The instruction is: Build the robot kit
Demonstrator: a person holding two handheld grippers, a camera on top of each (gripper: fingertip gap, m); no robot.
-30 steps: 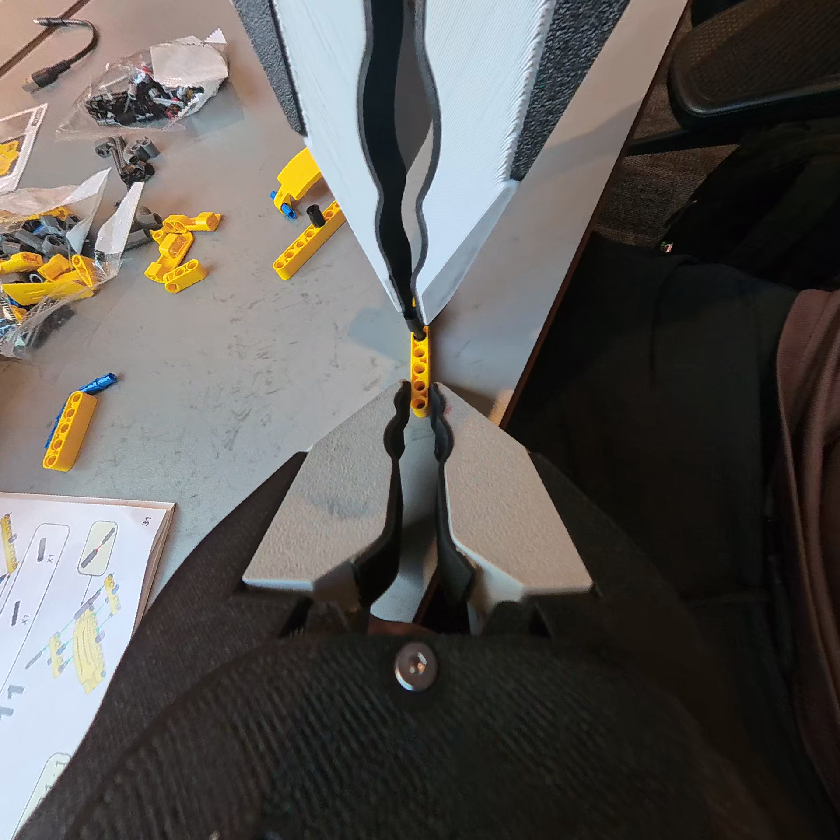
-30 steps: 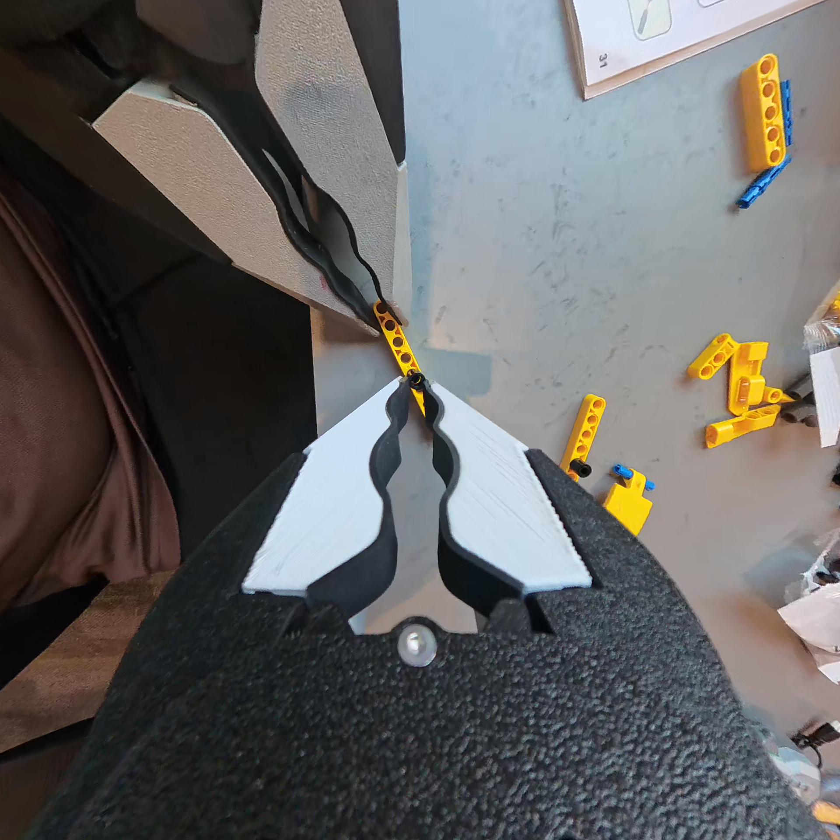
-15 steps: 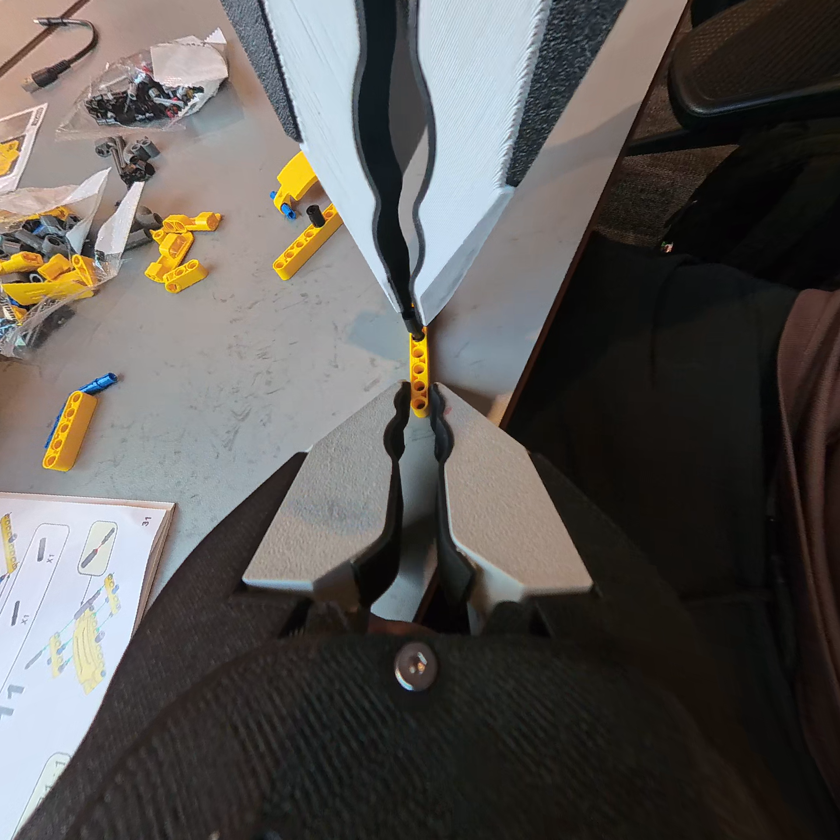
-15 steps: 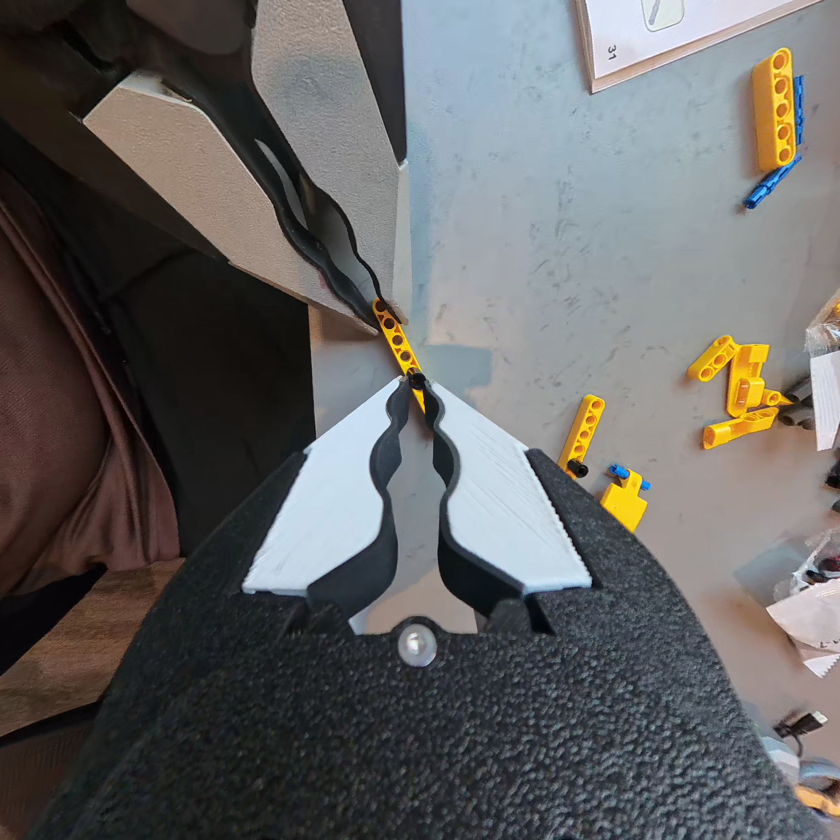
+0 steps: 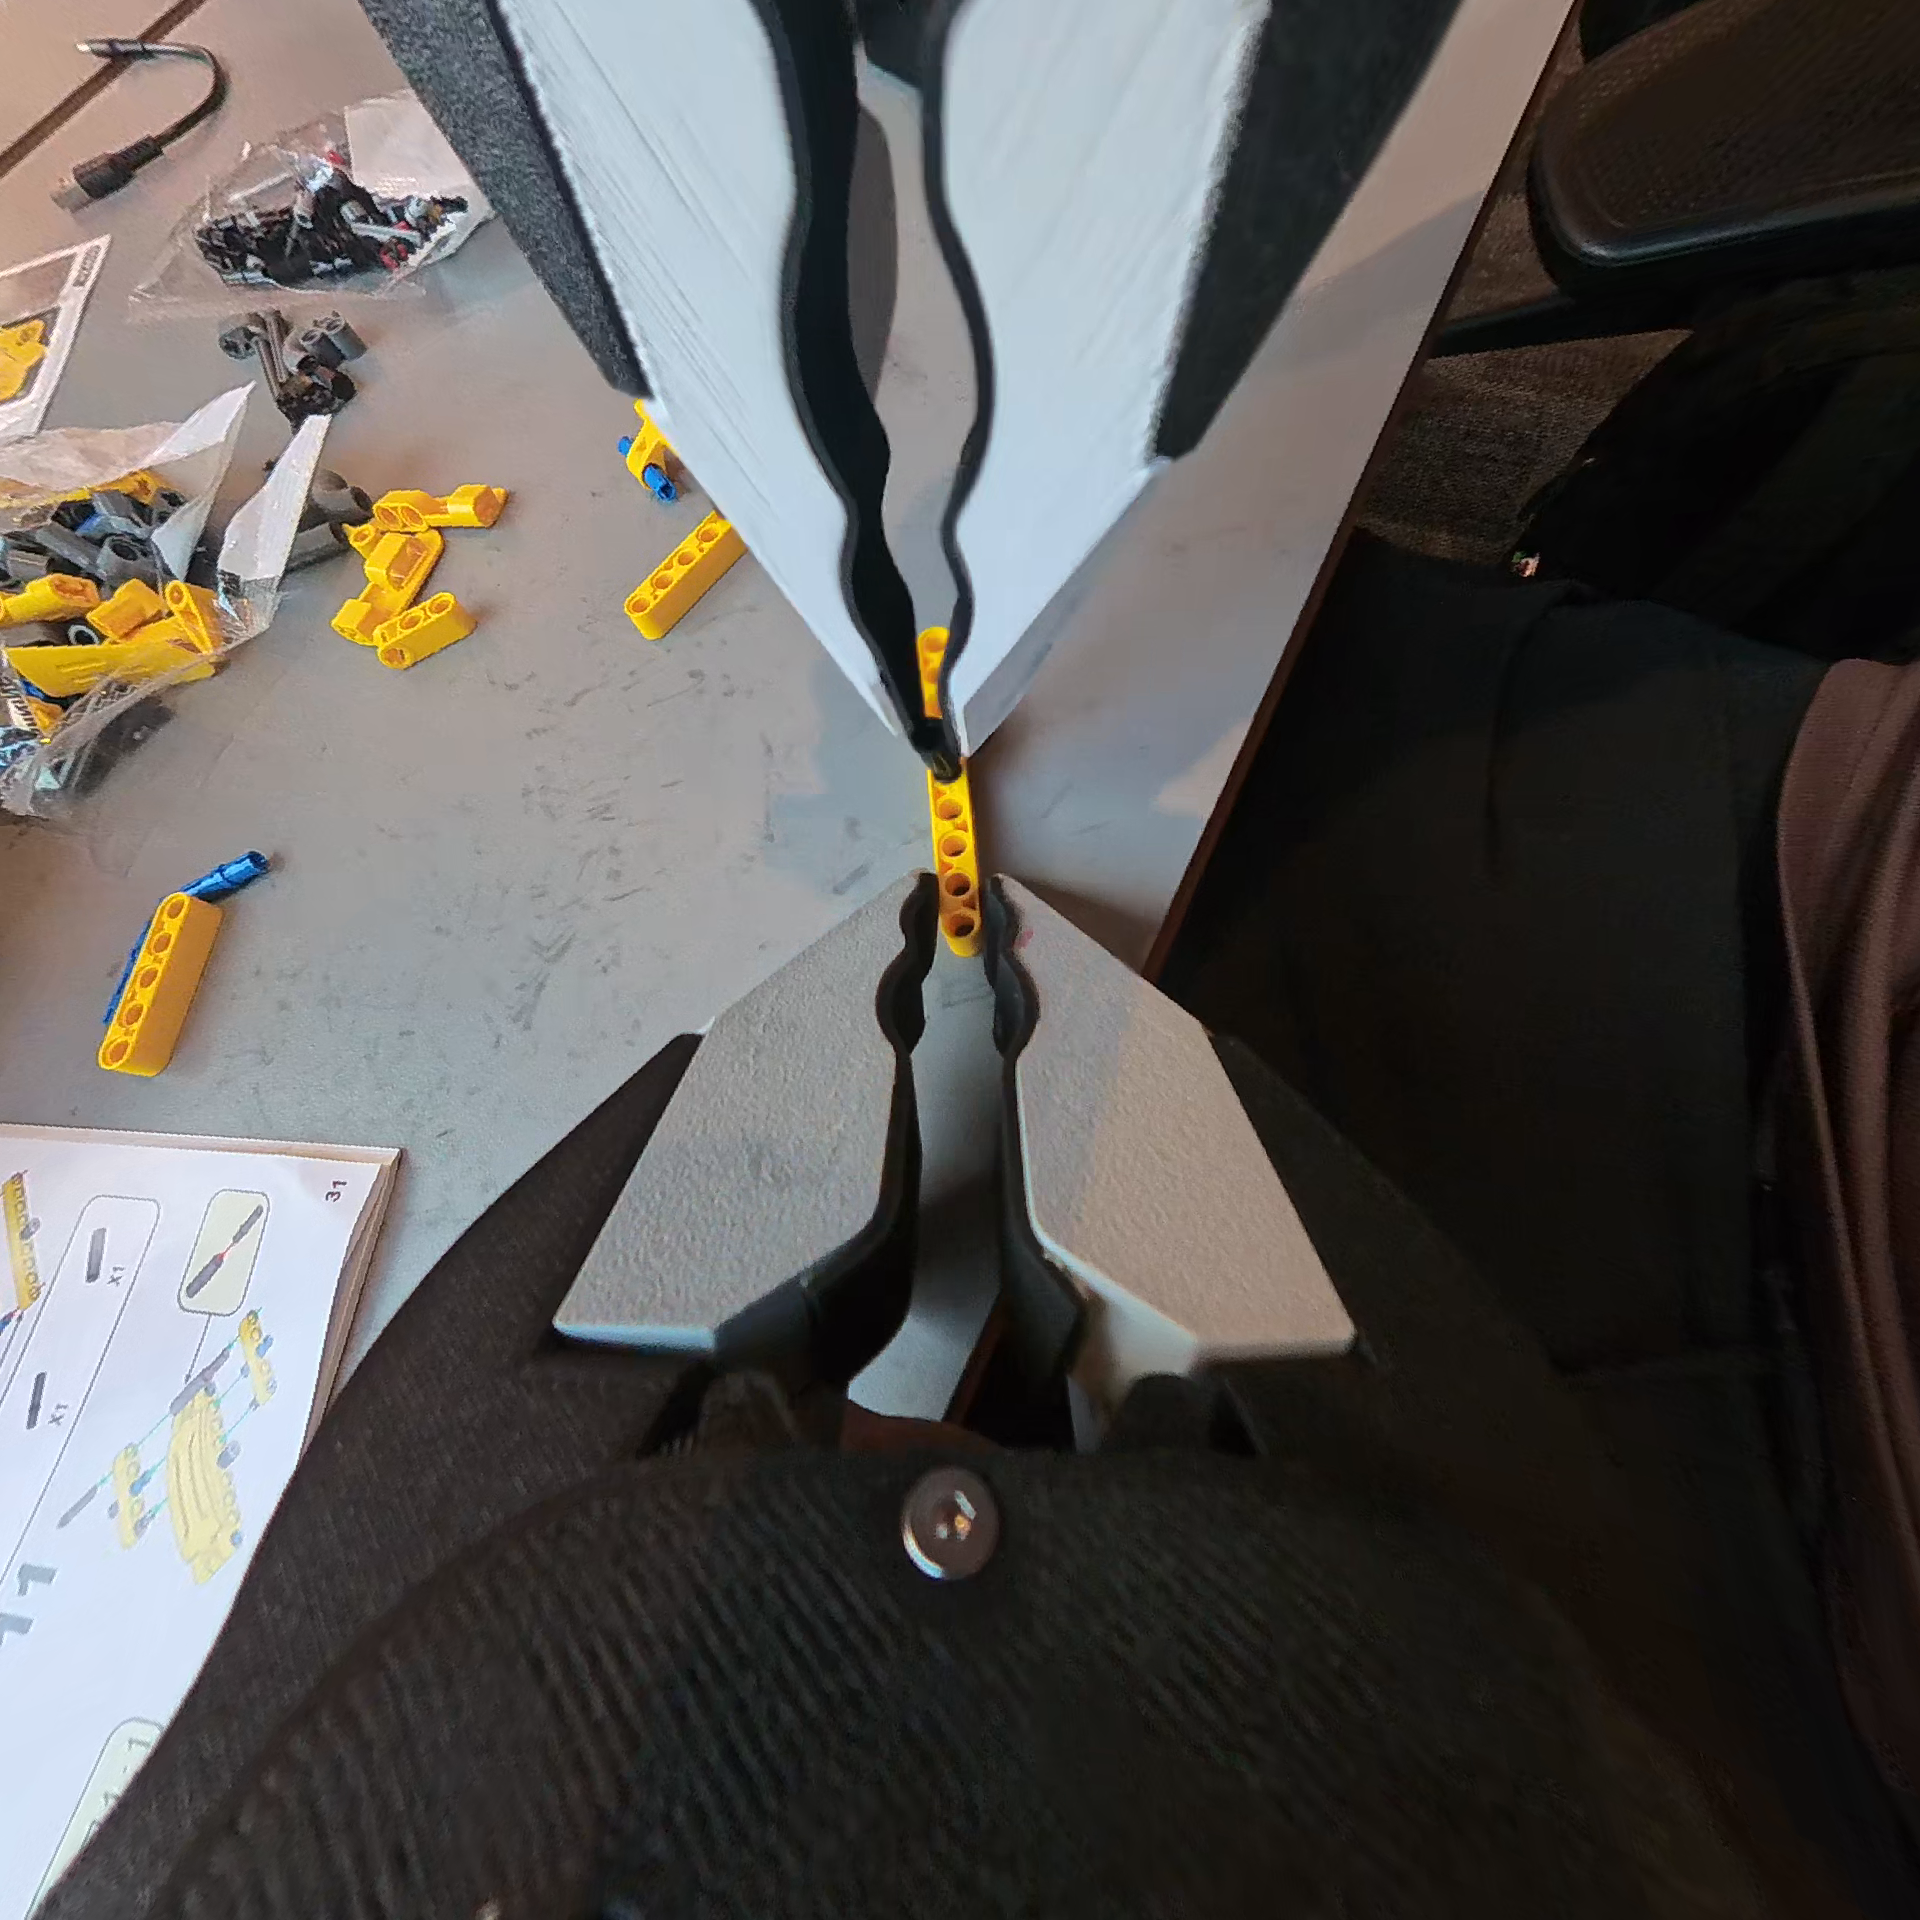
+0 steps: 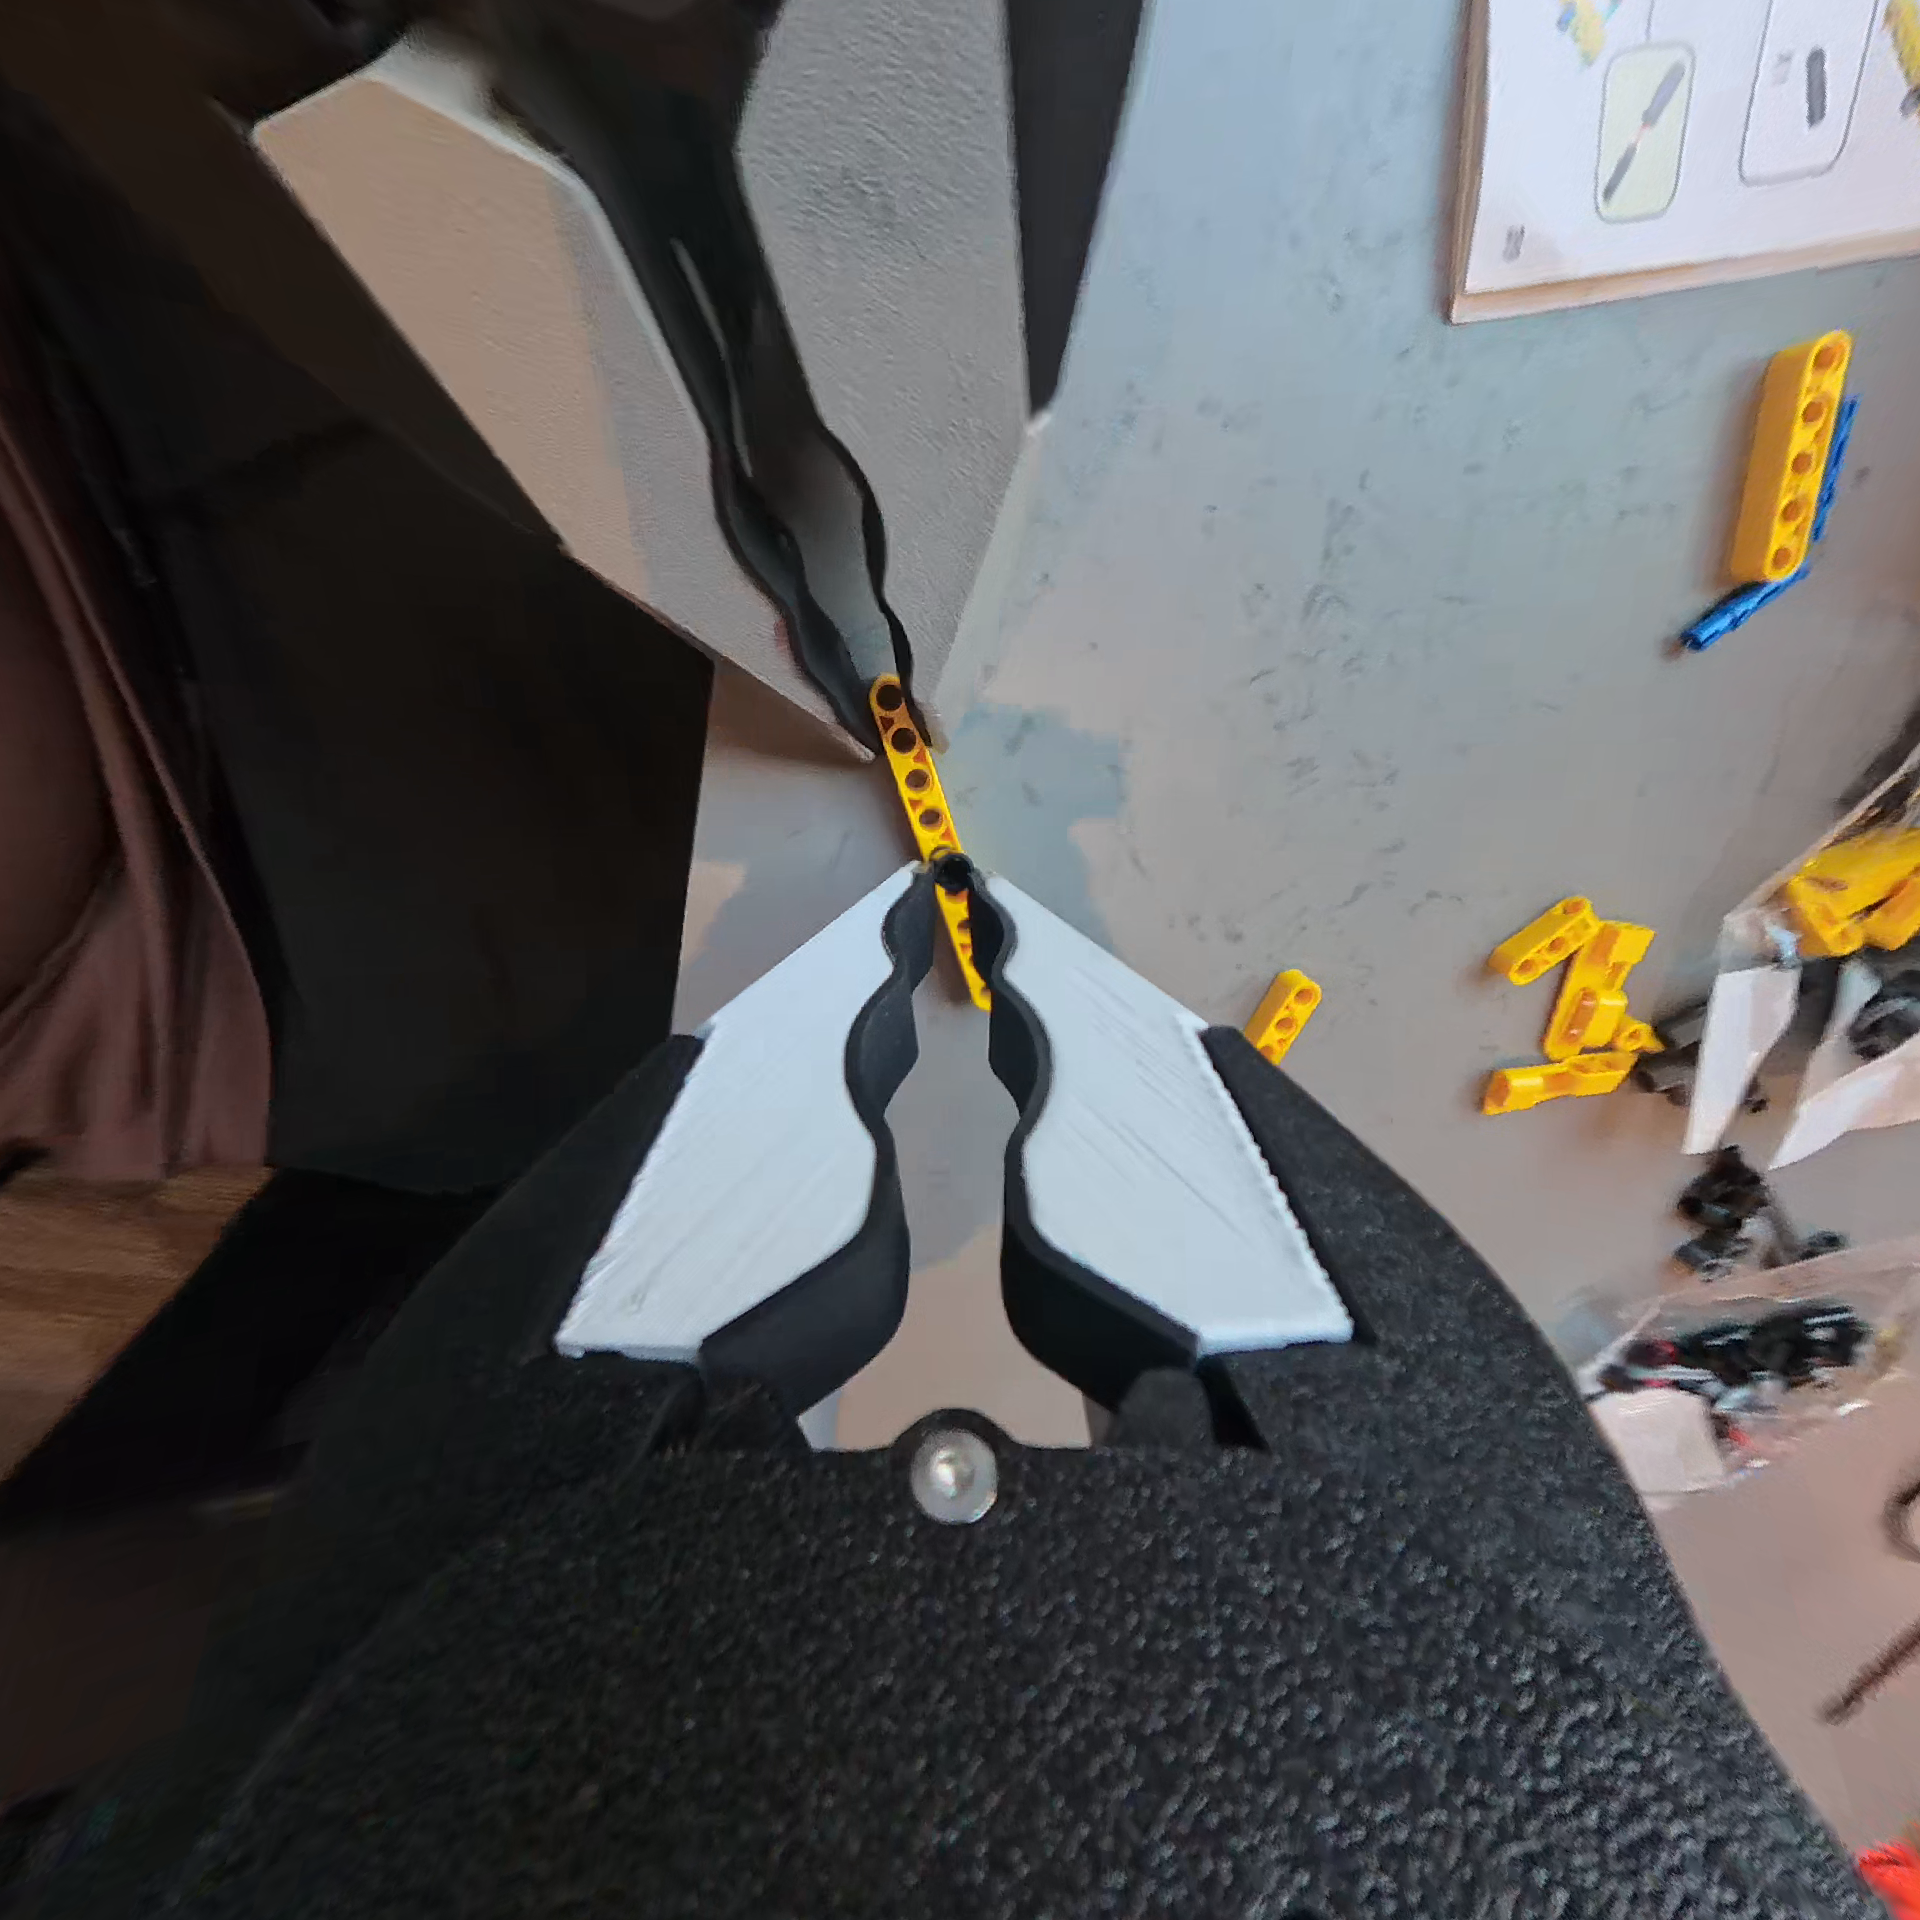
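My left gripper (image 5: 956, 906) has grey fingers and is shut on one end of a thin yellow beam with holes (image 5: 954, 847), held just above the grey table (image 5: 582, 831) near its right edge. My right gripper (image 6: 951, 883) has white fingers and meets it tip to tip. It is shut on a small black pin (image 6: 951, 871) that sits at a hole of the same beam (image 6: 916, 784). The beam's far end runs in between the right fingers. The right gripper also shows in the left wrist view (image 5: 940, 750), and the left gripper in the right wrist view (image 6: 896, 717).
Loose yellow beams (image 5: 156, 982) (image 5: 681, 577), a blue pin (image 5: 229, 873), a cluster of yellow parts (image 5: 410, 582), opened plastic bags of parts (image 5: 94, 613) (image 5: 312, 229) and an instruction booklet (image 5: 156, 1351) lie left. The table edge (image 5: 1278, 644), a person's dark clothing and a chair (image 5: 1714, 156) are right. The tips of both grippers are at nearly the same place.
The right gripper has shifted and tilted, with blur. The beam now reaches farther in between its white fingers. The left gripper holds the beam as before.
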